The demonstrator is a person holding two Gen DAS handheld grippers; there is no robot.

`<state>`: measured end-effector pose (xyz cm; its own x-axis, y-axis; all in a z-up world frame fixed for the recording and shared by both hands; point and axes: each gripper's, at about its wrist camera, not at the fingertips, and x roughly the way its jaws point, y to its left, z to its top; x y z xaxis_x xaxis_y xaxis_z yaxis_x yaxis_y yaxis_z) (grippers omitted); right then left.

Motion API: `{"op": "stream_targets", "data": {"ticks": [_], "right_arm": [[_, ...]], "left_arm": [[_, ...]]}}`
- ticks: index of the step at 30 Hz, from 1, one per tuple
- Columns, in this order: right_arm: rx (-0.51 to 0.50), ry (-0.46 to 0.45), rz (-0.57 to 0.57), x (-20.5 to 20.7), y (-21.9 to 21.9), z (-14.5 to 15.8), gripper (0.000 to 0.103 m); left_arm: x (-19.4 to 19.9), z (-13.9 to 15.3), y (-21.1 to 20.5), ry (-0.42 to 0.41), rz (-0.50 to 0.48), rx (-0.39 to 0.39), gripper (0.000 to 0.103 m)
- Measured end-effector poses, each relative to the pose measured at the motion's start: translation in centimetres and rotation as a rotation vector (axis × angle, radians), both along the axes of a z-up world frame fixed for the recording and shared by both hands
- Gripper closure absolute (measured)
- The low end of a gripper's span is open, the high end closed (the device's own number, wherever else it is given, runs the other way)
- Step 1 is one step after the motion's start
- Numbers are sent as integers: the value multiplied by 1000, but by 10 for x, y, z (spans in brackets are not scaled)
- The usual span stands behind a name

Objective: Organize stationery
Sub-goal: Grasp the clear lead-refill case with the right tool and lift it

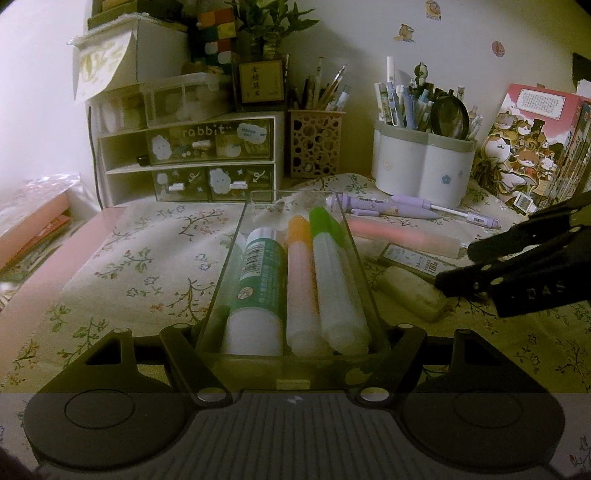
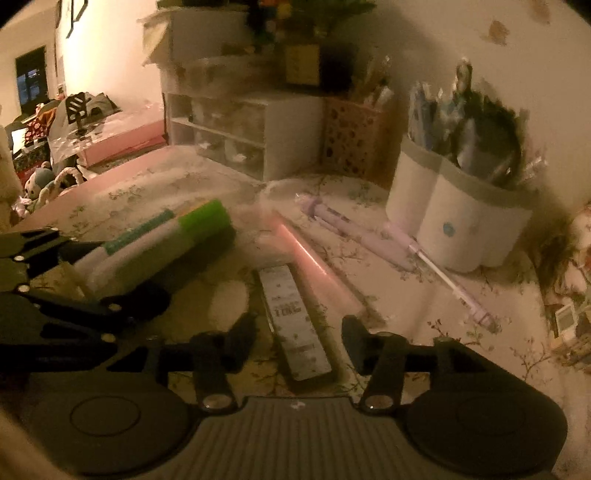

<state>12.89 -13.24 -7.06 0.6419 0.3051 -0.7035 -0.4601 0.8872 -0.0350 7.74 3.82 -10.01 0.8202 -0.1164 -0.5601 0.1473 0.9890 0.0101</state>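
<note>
My left gripper (image 1: 291,354) clamps clear acrylic tray (image 1: 236,251); right gripper (image 2: 295,336) open astride flat grey lead case (image 2: 295,325). I'd close squarely across its width.

The tray (image 1: 236,236) is clear, glossy plastic; the markers (image 1: 332,280) in it have smooth frosted plastic barrels. The cloth (image 1: 155,266) beneath is matt woven fabric with a flower print. The eraser (image 1: 410,295) looks dull and scuffed, the grippers (image 1: 291,354) matt black plastic.

Cream wall (image 1: 369,33) with stickers, pink desk (image 1: 48,266), floral cloth (image 1: 147,258), dark window (image 2: 31,75)
</note>
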Motion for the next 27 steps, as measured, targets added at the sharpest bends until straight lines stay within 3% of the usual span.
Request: {"op": "stream_targets", "data": {"ticks": [5, 6, 7, 8, 14, 23, 27], "right_arm": [[63, 48, 18, 15, -7, -5, 46], [43, 48, 29, 15, -4, -5, 49], [42, 52, 40, 15, -2, -3, 63], [42, 57, 50, 15, 1, -2, 64], [80, 83, -8, 9, 6, 1, 67], [274, 130, -158, 0, -12, 3, 67], [314, 132, -141, -8, -9, 8, 67]], "left_arm": [[0, 0, 0, 0, 0, -1, 30], [0, 0, 0, 0, 1, -1, 30], [0, 0, 0, 0, 1, -1, 30], [0, 0, 0, 0, 1, -1, 30], [0, 0, 0, 0, 0, 0, 30], [0, 0, 0, 0, 0, -1, 30], [0, 0, 0, 0, 0, 0, 30]]}}
